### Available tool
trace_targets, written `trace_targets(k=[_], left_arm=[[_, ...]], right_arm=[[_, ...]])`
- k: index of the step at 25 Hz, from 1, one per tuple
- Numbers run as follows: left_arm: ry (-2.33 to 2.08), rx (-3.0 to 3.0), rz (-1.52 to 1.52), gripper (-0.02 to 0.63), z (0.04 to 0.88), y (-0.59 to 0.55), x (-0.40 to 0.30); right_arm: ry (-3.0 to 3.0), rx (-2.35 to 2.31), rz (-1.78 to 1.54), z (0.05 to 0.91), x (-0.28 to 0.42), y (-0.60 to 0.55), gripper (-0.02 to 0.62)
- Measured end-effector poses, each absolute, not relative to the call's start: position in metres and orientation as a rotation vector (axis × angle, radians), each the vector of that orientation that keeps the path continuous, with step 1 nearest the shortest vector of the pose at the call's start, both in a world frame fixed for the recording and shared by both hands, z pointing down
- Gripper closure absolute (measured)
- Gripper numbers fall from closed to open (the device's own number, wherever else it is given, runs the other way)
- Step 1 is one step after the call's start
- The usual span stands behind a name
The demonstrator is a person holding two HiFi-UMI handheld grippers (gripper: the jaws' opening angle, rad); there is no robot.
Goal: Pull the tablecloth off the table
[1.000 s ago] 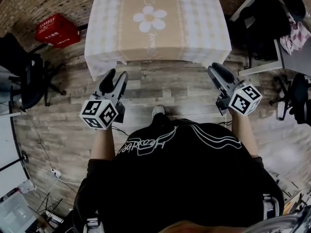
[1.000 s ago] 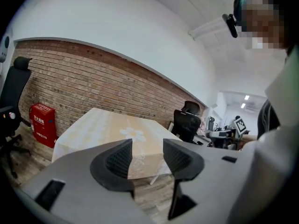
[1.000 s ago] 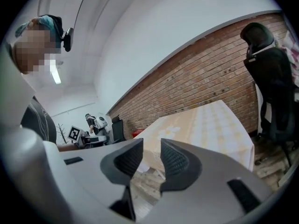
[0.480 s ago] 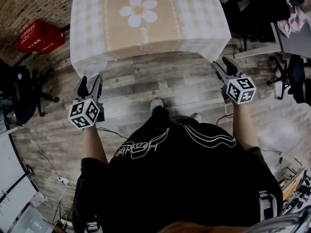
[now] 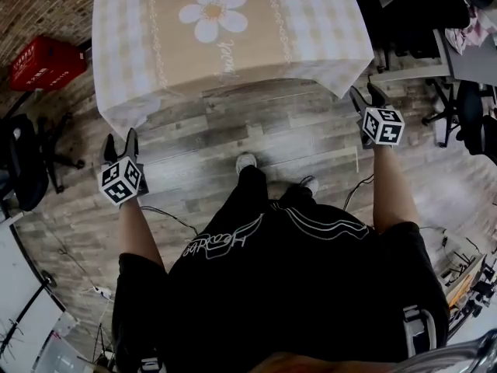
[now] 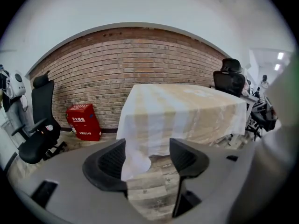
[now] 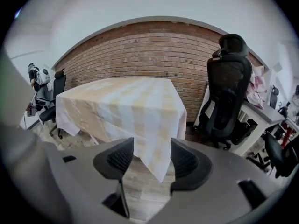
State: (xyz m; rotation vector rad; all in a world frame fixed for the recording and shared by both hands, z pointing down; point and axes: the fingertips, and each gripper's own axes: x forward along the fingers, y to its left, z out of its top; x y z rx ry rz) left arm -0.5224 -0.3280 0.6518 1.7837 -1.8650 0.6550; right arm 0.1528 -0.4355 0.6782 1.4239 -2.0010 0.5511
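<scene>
The left gripper (image 6: 147, 161) has its jaws wide apart. Seen along them, the cloth's (image 5: 225, 37) near-left corner (image 6: 135, 164) hangs in the gap, close to the 9 o'clock jaw; whether it touches that jaw cannot be told. In the head view this gripper (image 5: 120, 141) sits just below that drooping corner (image 5: 123, 121), at about 9 o'clock from the person's body.

The right gripper (image 7: 152, 161) is likewise spread open, with the near-right corner (image 7: 156, 164) pointing down between its jaws, not pinched. From above, this gripper (image 5: 366, 95) is just beside that corner (image 5: 344, 88), at about 2 o'clock from the person.

The checked beige-and-white cloth lies flat over the table at 12 o'clock in the head view, its sides draping down and a white flower print (image 5: 211, 12) near the middle. The table top itself is fully covered.

Plank floor (image 5: 256, 130) runs between cloth and person. A red crate (image 5: 43, 62) stands at 10 o'clock by the brick wall (image 6: 140, 55). A black chair (image 7: 229, 92) is at 3 o'clock of the table in the right gripper view.
</scene>
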Motion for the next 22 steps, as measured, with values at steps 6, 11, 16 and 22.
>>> trace_targets(k=[6,11,16,22], left_arm=[[-1.882,1.732,0.693,0.316,0.679,-0.345,-0.559],[-1.851,1.706,0.707,0.316,0.699,-0.360,-0.577],[-1.851,1.714,0.711,0.316,0.704,-0.377,-0.584],[-1.828,1.732,0.728,0.328,0.709,-0.387,-0.582]], right_arm=[[-1.900,1.442,0.596,0.714,0.169,-0.460,0.382],[-1.851,1.484,0.639,0.728,0.180,-0.489,0.376],[-1.806,1.512,0.646,0.729,0.175,-0.506,0.376],[-1.805,1.518,0.637,0.732,0.172,-0.513,0.390]])
